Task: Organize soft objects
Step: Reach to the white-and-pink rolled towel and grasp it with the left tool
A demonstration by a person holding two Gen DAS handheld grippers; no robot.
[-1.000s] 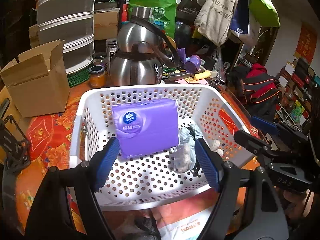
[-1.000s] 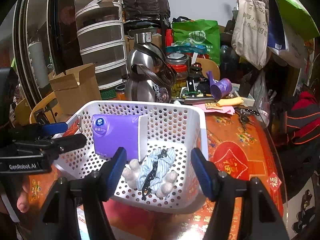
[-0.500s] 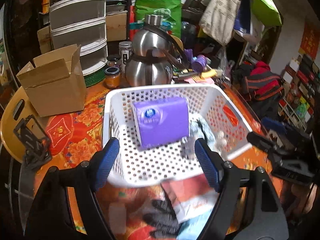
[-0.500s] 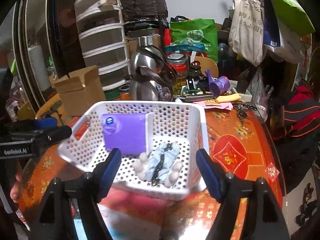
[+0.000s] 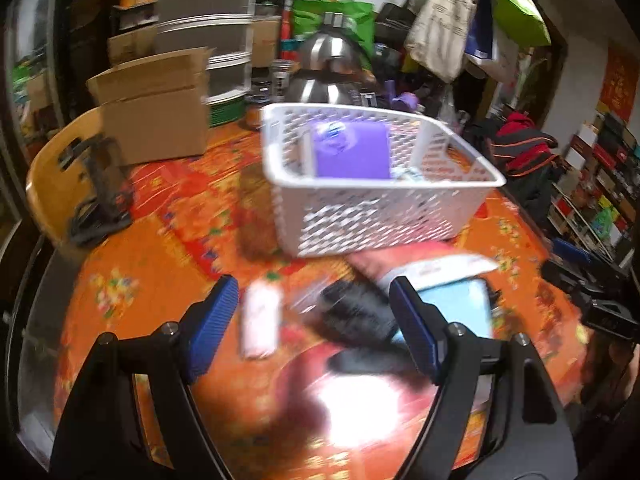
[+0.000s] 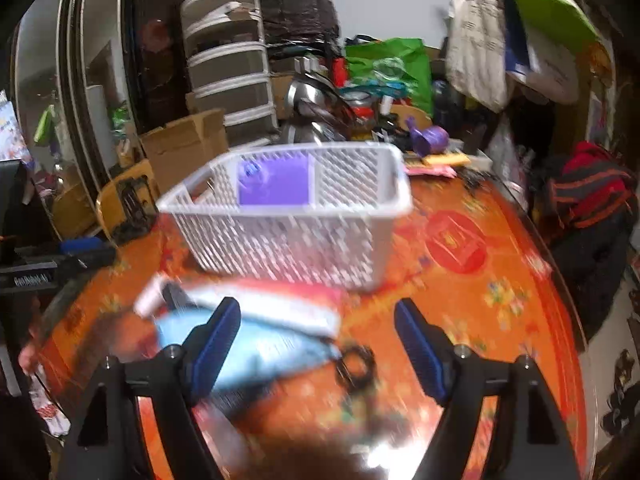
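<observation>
Left wrist view: the picture is blurred, so no writing reads clearly. The purple tissue pack [image 5: 352, 152] shows only a round blue and white mark near its top; it stands inside the white basket [image 5: 380, 208] on the orange desk [image 5: 168, 240]. The left gripper [image 5: 312, 316] has its fingers [image 5: 212, 316] spread wide, gripping nothing. On the desk between them lie a small pink roll [image 5: 260, 324] and a black glove [image 5: 356, 312], with a light blue packet [image 5: 460, 304] just beside the glove.

Right wrist view: the only legible writing is a faint "GenRobot" on the other gripper's body at the left edge. The right gripper [image 6: 318, 340] is opening, its fingers [image 6: 418, 344] wide apart and pressing on nothing. The light blue packet [image 6: 272, 344] lies on the desk [image 6: 480, 300] partly behind the left finger, in front of the basket [image 6: 296, 236], which holds the tissue pack [image 6: 272, 184]. A black hair tie [image 6: 356, 368] lies between the fingers.
</observation>
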